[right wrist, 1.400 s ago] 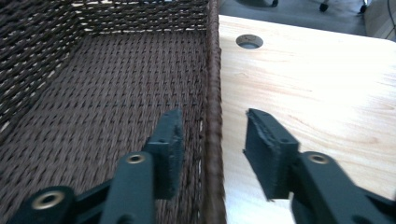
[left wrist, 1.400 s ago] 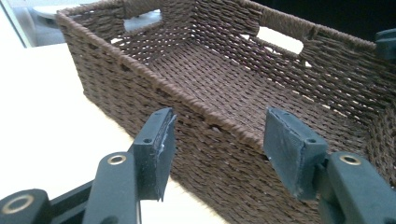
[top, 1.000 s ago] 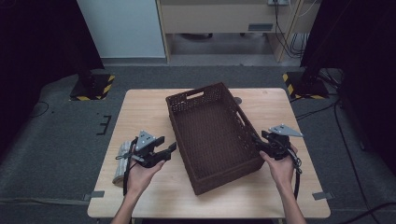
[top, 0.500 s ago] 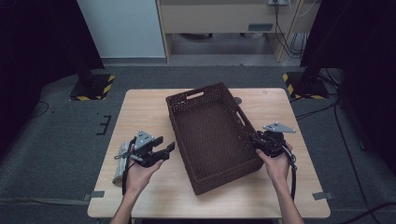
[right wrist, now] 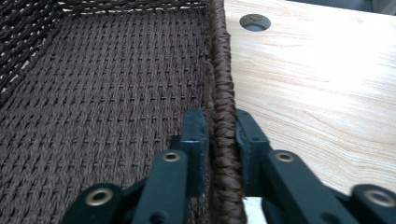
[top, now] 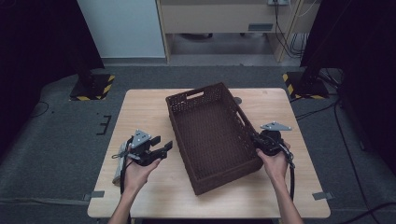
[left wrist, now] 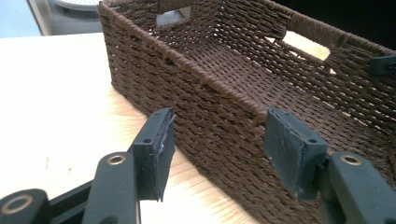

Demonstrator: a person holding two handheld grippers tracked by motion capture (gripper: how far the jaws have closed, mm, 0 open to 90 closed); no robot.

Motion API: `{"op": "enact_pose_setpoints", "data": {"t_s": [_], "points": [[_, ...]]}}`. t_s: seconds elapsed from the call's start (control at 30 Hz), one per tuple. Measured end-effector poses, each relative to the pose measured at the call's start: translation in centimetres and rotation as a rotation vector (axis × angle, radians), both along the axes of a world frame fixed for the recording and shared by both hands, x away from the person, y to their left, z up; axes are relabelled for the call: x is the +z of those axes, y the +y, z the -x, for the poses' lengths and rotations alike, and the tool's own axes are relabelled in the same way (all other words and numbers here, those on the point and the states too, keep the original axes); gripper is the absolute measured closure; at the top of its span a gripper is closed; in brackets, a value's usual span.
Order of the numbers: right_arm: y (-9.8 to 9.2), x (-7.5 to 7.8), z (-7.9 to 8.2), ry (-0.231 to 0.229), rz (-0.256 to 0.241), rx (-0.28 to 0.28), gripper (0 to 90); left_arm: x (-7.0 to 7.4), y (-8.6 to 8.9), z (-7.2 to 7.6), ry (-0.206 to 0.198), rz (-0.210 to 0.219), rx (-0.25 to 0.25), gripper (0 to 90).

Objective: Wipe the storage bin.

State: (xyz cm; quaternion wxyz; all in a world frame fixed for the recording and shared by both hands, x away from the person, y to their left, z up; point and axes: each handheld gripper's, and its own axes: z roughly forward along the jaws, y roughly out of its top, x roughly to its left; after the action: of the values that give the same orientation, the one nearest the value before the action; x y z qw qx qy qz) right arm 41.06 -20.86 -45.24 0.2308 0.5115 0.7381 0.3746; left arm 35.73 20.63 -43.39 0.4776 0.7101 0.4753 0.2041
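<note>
A dark brown woven basket (top: pixel 210 135) with handle cut-outs lies slantwise mid-table, nothing inside it. My right gripper (top: pixel 256 140) is at its right long side. In the right gripper view the jaws (right wrist: pixel 220 135) pinch the braided rim (right wrist: pixel 223 84), one pad inside the basket and one outside. My left gripper (top: pixel 164 145) hovers just left of the basket, held in a hand. In the left gripper view its jaws (left wrist: pixel 219 135) stand wide open facing the basket's near wall (left wrist: pixel 196 102), not touching it.
The light wooden table (top: pixel 144 116) has a round hole (top: pixel 238 100) behind the basket. A pale oblong object (top: pixel 119 163) lies near the table's left edge beside the left hand. Striped stand bases (top: pixel 93 88) sit on the floor beyond the table.
My right gripper has moved left to the basket's right rim and closed on it. The left gripper and the basket have barely moved.
</note>
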Motion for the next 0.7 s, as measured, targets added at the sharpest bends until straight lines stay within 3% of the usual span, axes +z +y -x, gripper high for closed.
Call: {"op": "enact_pose_setpoints", "data": {"t_s": [0.1, 0.17, 0.4, 0.53, 0.7], "points": [[-0.7, 0.0, -0.1, 0.003, -0.019, 0.008, 81.1, -0.1, 0.2, -0.1, 0.003, -0.002, 0.005, 41.9], [-1.4, 0.0, 0.0, 0.005, -0.025, 0.044, 81.4, -0.1, 0.3, -0.2, 0.003, -0.003, 0.008, 41.9], [-2.9, 0.0, 0.7, 0.008, -0.023, 0.098, 81.5, 0.8, 0.9, -1.0, -0.013, -0.004, 0.025, 41.2], [-3.2, 0.1, 0.9, 0.014, -0.016, 0.103, 81.4, 1.6, 1.3, -2.6, -0.033, -0.006, 0.045, 40.7], [-3.0, 0.2, 1.1, 0.003, -0.001, 0.096, 79.4, 2.0, 0.8, -4.8, -0.027, -0.025, 0.046, 40.0]]}}
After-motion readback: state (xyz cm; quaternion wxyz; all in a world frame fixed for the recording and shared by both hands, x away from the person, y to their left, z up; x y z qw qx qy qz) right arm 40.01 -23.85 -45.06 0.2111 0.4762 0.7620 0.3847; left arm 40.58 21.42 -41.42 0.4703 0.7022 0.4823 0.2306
